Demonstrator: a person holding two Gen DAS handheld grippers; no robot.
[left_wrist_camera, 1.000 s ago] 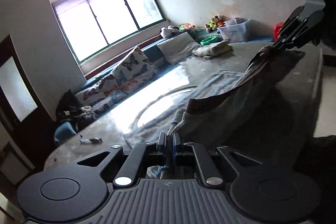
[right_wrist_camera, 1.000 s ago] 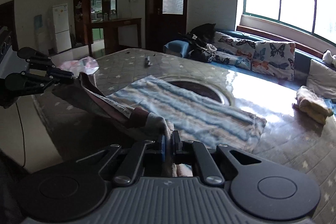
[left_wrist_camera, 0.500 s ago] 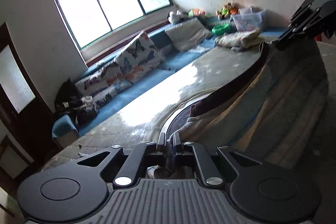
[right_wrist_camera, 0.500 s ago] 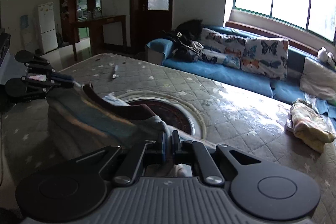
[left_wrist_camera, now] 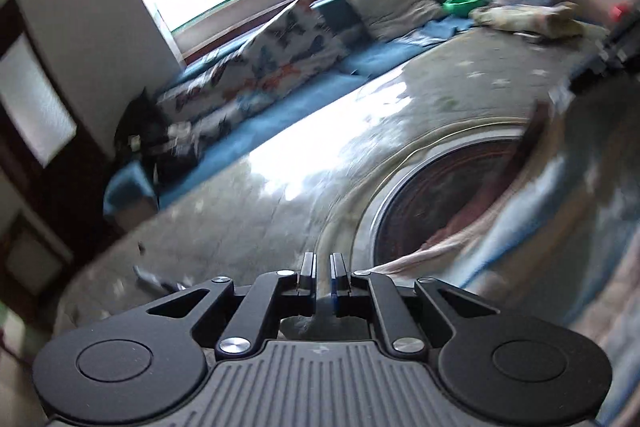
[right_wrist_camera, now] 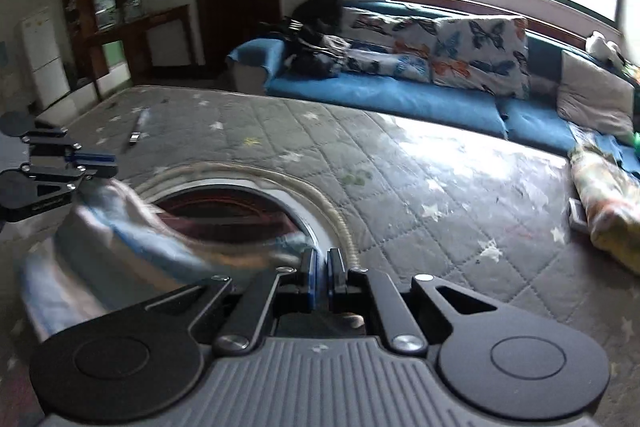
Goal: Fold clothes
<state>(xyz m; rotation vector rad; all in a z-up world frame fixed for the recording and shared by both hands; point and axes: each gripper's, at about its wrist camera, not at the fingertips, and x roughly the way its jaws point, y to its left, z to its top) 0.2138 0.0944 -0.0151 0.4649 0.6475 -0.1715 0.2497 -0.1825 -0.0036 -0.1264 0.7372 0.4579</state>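
Both hand-held grippers are sweeping forward and down over the mattress since the earlier frame. Left hand-held gripper and right hand-held gripper are each clamping an edge of the striped garment, stretching it taut for laying flat.

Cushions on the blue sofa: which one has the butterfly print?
The butterfly cushion propped upright near the sofa's middle, white with blue and orange butterflies. The plain grey cushion further right, toward the window end, has no print.
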